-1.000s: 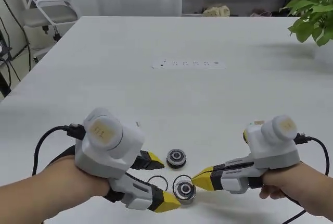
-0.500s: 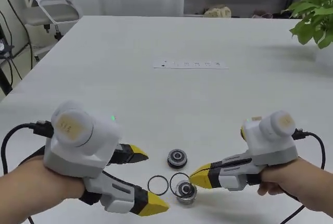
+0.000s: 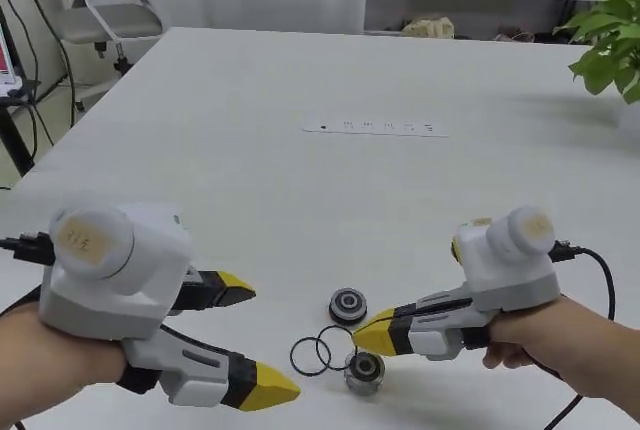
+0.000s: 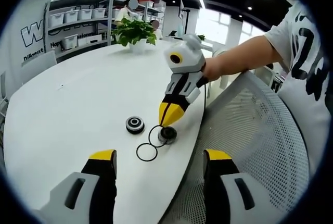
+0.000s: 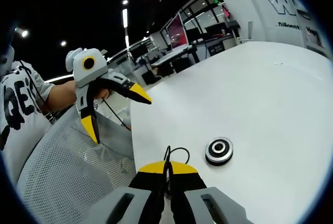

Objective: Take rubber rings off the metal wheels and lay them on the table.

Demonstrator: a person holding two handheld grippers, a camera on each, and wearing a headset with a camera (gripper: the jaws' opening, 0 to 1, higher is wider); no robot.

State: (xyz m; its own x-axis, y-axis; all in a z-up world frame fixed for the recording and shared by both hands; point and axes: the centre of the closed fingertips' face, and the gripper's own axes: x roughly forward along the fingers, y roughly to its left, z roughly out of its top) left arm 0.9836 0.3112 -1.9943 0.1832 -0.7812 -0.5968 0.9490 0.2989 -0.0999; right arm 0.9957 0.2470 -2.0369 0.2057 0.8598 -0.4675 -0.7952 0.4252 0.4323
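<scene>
Two small metal wheels sit near the table's front edge: the far wheel (image 3: 348, 303) (image 4: 135, 125) (image 5: 219, 151) and the near wheel (image 3: 364, 370) (image 4: 167, 135). A loose black rubber ring (image 3: 308, 356) (image 4: 146, 151) lies flat to the left of the near wheel. My right gripper (image 3: 358, 333) (image 5: 166, 165) (image 4: 167, 117) is shut on a second rubber ring (image 3: 340, 341) (image 5: 178, 153) that loops out from its yellow tips between the two wheels. My left gripper (image 3: 255, 340) (image 4: 161, 156) (image 5: 112, 104) is open and holds nothing, off to the left of the loose ring.
A flat white power strip (image 3: 375, 128) lies mid-table. A green plant (image 3: 610, 45) stands at the far right, with chairs (image 3: 290, 0) behind the far edge. The near table edge (image 4: 179, 182) runs just under the left gripper, with a mesh chair beyond it.
My left gripper has drawn back to the left, away from the near wheel, leaving one ring flat on the table. The right gripper stays by the near wheel with the second ring.
</scene>
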